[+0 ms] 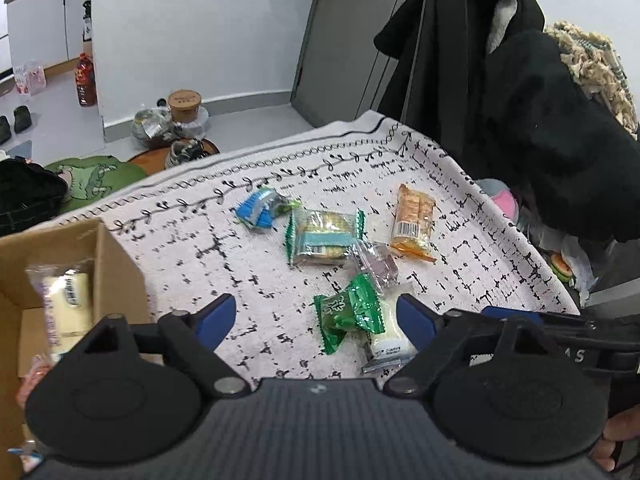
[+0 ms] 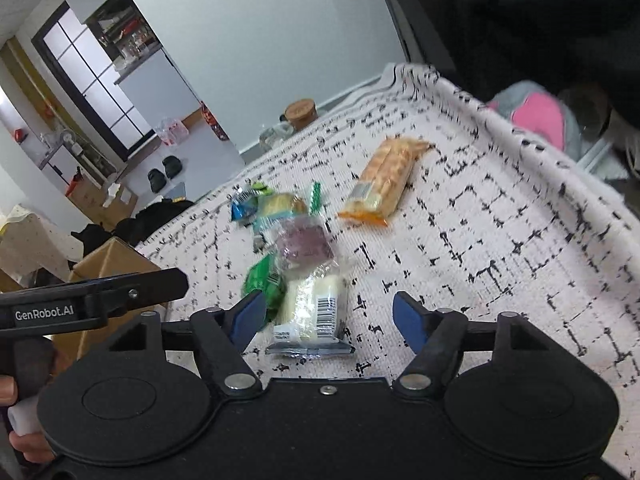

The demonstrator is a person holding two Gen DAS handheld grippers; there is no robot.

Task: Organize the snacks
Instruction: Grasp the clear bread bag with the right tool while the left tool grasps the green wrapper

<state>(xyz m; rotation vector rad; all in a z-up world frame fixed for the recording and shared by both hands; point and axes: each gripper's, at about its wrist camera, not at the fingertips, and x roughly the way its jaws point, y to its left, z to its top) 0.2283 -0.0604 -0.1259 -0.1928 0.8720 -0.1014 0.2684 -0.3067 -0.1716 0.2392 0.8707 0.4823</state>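
The left gripper (image 1: pixel 316 320) hangs open over the green packet (image 1: pixel 347 312), gripping nothing. The right gripper (image 2: pixel 330 316) straddles the white packet (image 2: pixel 314 308), pads clear, on the patterned cloth (image 2: pixel 500 240).

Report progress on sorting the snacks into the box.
Done: one white snack sits in the cardboard box. In hand: nothing; the left gripper and right gripper hover open over the green packet and white packet. Left: six packets on the cloth.
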